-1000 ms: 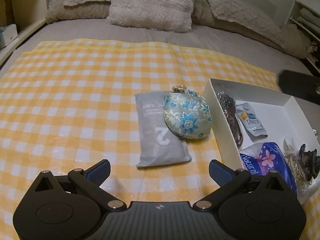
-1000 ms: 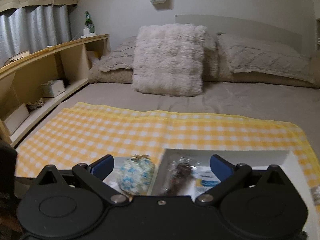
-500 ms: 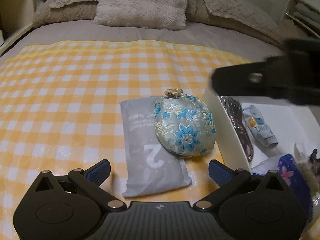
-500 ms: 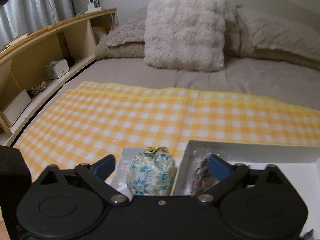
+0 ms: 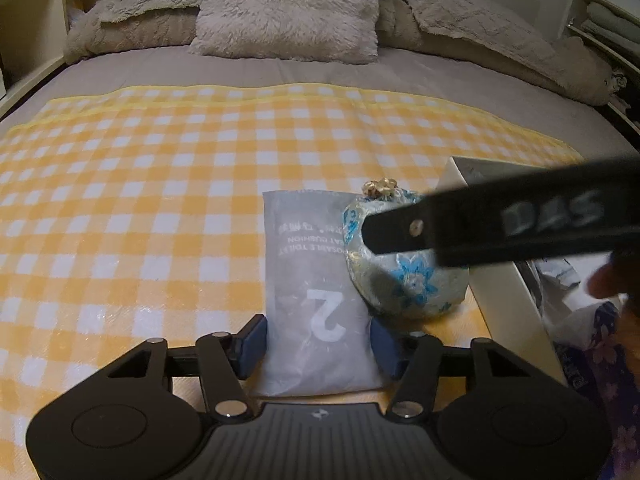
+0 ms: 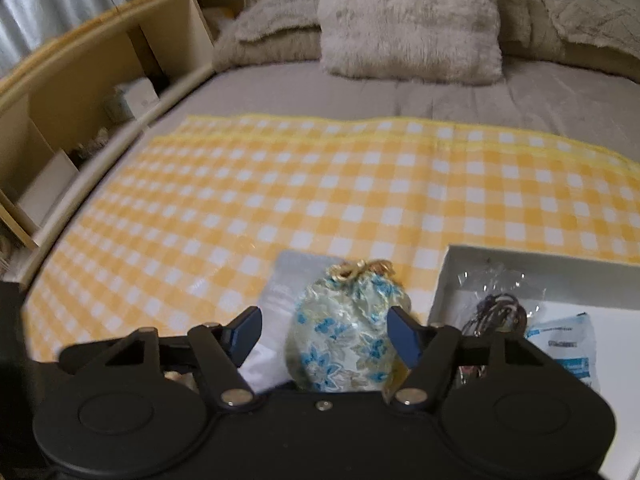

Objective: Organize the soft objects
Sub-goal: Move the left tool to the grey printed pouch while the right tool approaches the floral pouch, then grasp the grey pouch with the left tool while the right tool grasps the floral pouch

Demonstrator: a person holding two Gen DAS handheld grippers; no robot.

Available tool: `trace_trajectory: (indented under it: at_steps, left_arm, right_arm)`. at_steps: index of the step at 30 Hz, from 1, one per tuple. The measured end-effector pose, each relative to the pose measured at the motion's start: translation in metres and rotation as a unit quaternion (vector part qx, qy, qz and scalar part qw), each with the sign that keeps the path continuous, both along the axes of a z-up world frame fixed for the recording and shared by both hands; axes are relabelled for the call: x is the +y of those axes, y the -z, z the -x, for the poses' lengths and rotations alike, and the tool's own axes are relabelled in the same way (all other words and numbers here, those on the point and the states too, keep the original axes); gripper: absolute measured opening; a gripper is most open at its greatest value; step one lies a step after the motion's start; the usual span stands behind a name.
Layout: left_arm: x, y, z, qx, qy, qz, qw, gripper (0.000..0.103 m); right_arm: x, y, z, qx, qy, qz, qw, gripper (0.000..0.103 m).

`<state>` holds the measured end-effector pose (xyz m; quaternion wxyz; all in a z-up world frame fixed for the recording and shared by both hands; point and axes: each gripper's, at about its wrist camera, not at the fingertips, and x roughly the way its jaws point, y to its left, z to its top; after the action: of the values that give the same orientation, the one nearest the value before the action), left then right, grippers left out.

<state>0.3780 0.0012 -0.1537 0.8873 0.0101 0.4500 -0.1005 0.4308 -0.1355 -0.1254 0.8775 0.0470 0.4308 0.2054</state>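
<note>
A grey packet with a white "2" [image 5: 316,280] lies on the yellow checked cloth [image 5: 160,200]. A round floral pouch with a gold tie [image 5: 404,280] rests on its right edge. My left gripper [image 5: 318,340] is open, its blue pads [image 5: 252,344] on either side of the packet's near end. My right gripper [image 6: 326,330] is open, its jaws either side of the pouch [image 6: 344,336]; its arm [image 5: 500,220] crosses the left wrist view above the pouch. A white box [image 6: 532,276] holds several packets.
The cloth lies on a grey bed with a fluffy pillow [image 5: 288,8] and more pillows at the head. A wooden shelf unit [image 6: 80,92] runs along the left side. The box wall [image 5: 504,300] stands right next to the pouch.
Both grippers have moved forward and down. The left jaws now straddle the grey packet's near end and have narrowed. The right jaws now straddle the floral pouch.
</note>
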Motion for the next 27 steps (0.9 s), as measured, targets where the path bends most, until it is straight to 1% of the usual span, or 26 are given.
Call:
trace_trajectory:
  at_steps: [2,4,5,6,7,8,10,11,14,15,16,18,20,22,23,24,27]
  left_arm:
    - [0.002,0.0,0.003,0.0,0.007,-0.003,1.0,0.054]
    - [0.005,0.0,0.007,0.002,0.012,-0.004,0.9999,0.053]
    - [0.006,0.0,0.008,0.003,0.013,-0.005,0.9999,0.052]
    - [0.007,-0.001,0.01,0.004,0.014,-0.007,0.9999,0.052]
    - [0.009,-0.001,0.013,0.006,0.015,-0.008,0.9998,0.051]
    - [0.009,-0.001,0.014,0.007,0.015,-0.009,0.9998,0.05]
    - [0.012,-0.003,0.017,0.012,0.017,-0.016,0.9997,0.05]
    - [0.013,-0.004,0.02,0.016,0.019,-0.019,0.9995,0.05]
    - [0.015,-0.009,0.024,0.039,0.03,-0.03,0.9984,0.05]
    - [0.015,-0.011,0.027,0.042,0.03,-0.031,0.9982,0.053]
    - [0.016,-0.012,0.029,0.042,0.026,-0.03,0.9984,0.054]
    - [0.016,-0.013,0.031,0.036,0.017,-0.029,0.9988,0.068]
    - [0.016,-0.013,0.03,0.028,0.008,-0.034,0.999,0.071]
    - [0.013,-0.013,0.027,0.024,0.001,-0.034,0.9991,0.071]
    - [0.012,-0.012,0.025,0.024,0.0,-0.033,0.9992,0.067]
    - [0.01,-0.01,0.022,0.029,0.003,-0.032,0.9991,0.054]
    - [0.002,-0.006,0.015,0.035,0.027,-0.044,0.9981,0.051]
  right_arm:
    - [0.006,0.008,-0.001,0.0,-0.006,0.026,1.0,0.07]
    - [0.013,0.011,0.001,-0.009,-0.018,0.048,0.999,0.069]
    - [0.015,0.013,0.002,-0.011,-0.024,0.056,0.998,0.067]
    - [0.018,0.014,0.003,-0.011,-0.03,0.065,0.997,0.057]
    - [0.02,0.016,0.003,-0.007,-0.034,0.075,0.997,0.05]
    - [0.023,0.017,0.004,-0.004,-0.037,0.089,0.995,0.038]
    - [0.023,0.016,0.007,-0.009,-0.046,0.1,0.994,0.029]
    - [0.024,0.014,0.009,-0.012,-0.05,0.103,0.993,0.018]
    - [0.021,0.006,0.013,-0.015,-0.054,0.091,0.994,0.008]
    - [0.021,0.004,0.015,-0.017,-0.057,0.091,0.994,0.007]
    - [0.022,0.001,0.018,-0.019,-0.061,0.092,0.994,0.006]
    - [0.023,-0.003,0.022,-0.021,-0.064,0.093,0.993,0.005]
    - [0.022,-0.008,0.026,-0.022,-0.065,0.089,0.994,0.005]
    - [0.023,-0.01,0.028,-0.021,-0.067,0.086,0.994,0.005]
    - [0.022,-0.011,0.029,-0.02,-0.069,0.085,0.994,0.005]
    - [0.022,-0.012,0.031,-0.018,-0.071,0.084,0.994,0.005]
    - [0.021,-0.012,0.035,-0.009,-0.077,0.08,0.994,0.005]
